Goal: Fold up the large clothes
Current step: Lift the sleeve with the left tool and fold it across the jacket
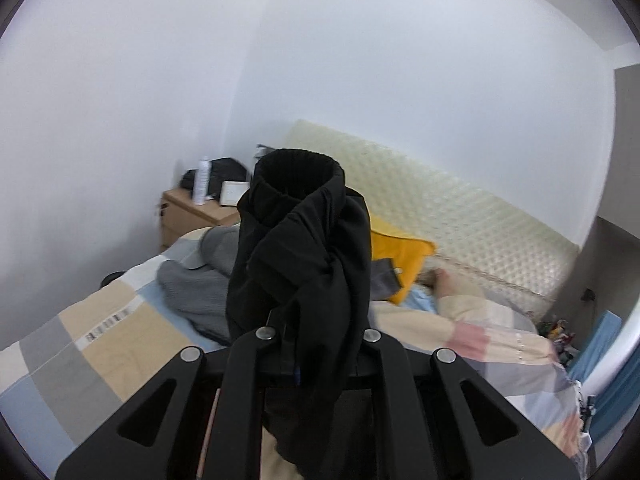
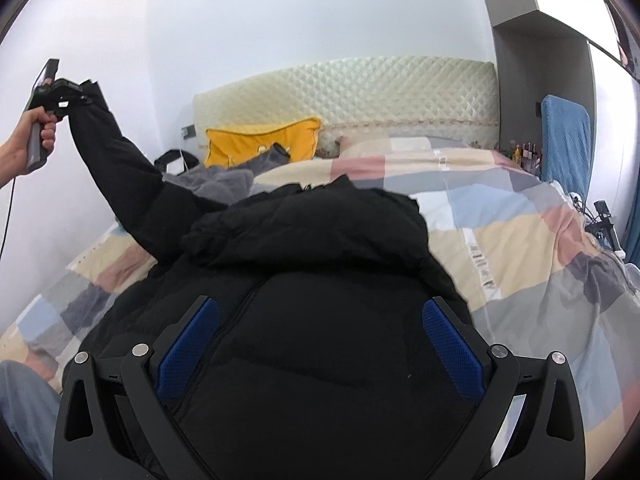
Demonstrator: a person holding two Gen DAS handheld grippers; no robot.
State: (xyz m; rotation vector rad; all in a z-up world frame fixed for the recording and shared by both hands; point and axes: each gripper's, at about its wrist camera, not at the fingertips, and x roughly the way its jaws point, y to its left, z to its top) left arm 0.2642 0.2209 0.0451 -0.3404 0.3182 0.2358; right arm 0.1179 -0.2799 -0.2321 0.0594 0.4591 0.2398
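The left gripper (image 2: 74, 94) pinches the black jacket's (image 2: 320, 280) sleeve cuff (image 1: 298, 176), raised; the right gripper (image 2: 320, 344) hovers spread wide above the jacket's body.

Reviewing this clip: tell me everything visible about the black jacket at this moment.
The black jacket is a puffy, matte padded garment with a zipper line down its body. Its bulk lies spread on the patchwork quilt, hood or collar bunched toward the headboard. One sleeve is raised off the bed, stretched up and left, its ribbed cuff pinched in the left tool. The right tool hangs open above the body, pads apart.
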